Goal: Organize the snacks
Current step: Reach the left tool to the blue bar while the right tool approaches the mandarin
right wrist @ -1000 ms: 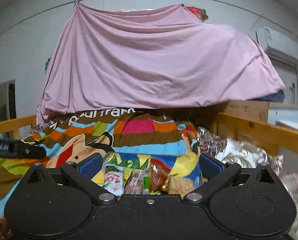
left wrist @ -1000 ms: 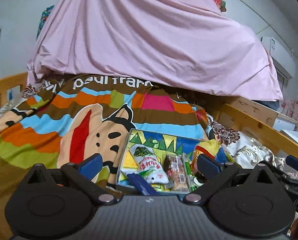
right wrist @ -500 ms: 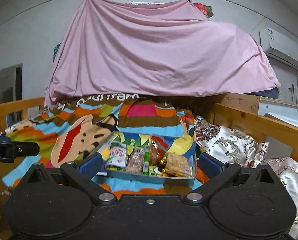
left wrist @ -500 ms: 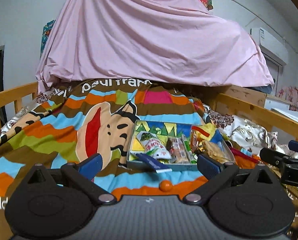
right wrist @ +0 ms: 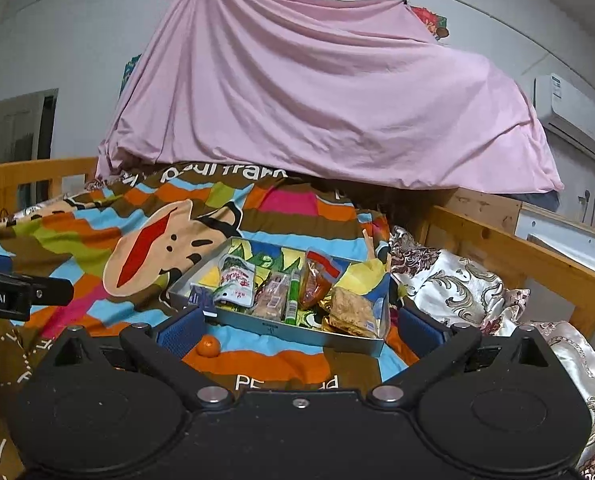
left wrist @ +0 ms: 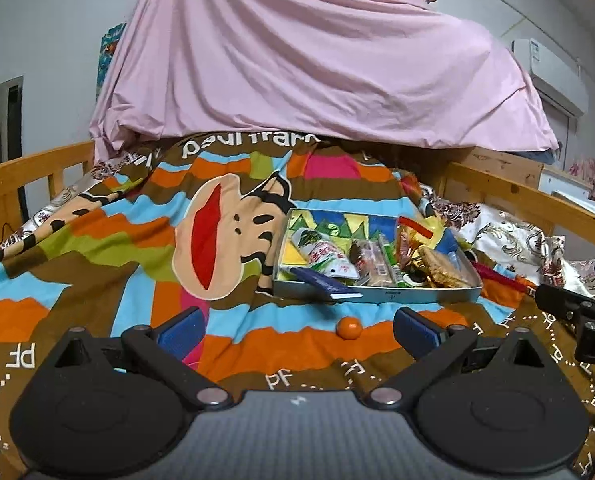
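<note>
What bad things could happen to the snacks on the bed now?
1. The small orange ball sits loose on the soft blanket outside the tray; it might roll away if the bedding is nudged.
2. The dark blue packet pokes over the tray's front rim and could slip out.
3. The tray rests on rumpled bedding, so pressing down with the left gripper or right gripper might tip it.

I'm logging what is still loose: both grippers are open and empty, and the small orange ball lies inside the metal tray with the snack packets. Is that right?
Not quite. The small orange ball lies outside the metal tray, on the striped blanket in front of its near wall, as the left wrist view shows. The rest holds: the left gripper and right gripper are open and empty.
</note>
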The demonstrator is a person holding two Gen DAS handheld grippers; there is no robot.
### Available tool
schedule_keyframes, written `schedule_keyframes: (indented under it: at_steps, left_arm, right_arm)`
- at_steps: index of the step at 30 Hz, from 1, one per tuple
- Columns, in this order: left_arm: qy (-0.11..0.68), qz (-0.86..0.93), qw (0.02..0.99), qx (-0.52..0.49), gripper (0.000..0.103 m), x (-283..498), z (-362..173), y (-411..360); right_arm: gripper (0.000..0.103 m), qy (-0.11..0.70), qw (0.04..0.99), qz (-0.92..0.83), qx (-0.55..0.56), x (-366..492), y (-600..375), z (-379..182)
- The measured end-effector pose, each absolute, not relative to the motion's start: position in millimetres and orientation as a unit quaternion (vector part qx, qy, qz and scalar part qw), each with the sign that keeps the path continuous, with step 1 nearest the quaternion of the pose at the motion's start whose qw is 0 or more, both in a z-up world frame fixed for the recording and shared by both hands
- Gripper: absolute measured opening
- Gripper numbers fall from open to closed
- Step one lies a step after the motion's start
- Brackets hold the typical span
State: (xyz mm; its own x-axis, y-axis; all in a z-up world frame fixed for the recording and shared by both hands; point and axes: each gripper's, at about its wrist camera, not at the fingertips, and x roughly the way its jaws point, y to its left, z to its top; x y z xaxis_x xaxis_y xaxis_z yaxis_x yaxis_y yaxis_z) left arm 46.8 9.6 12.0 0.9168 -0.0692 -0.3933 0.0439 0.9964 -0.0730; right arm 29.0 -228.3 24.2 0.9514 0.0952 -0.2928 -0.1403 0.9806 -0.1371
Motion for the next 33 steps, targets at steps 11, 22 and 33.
schedule_keyframes:
  at_steps: [11, 22, 33]
  left_arm:
    - [0.220, -0.015, 0.975, -0.028, 0.103, 51.1, 8.1, 9.8]
    - [0.239, 0.002, 0.971, -0.005, 0.103, 66.0, 5.8, 9.2]
    - [0.269, -0.037, 0.962, -0.036, 0.103, 123.9, 4.9, 24.1]
  right_arm:
    - [0.102, 0.166, 0.978, 0.075, -0.101, 35.7, -218.7, 17.9]
    - [0.102, 0.200, 0.967, 0.110, -0.109, 50.3, -210.6, 13.5]
    - [0.102, 0.230, 0.951, 0.149, -0.146, 92.2, -199.9, -0.7]
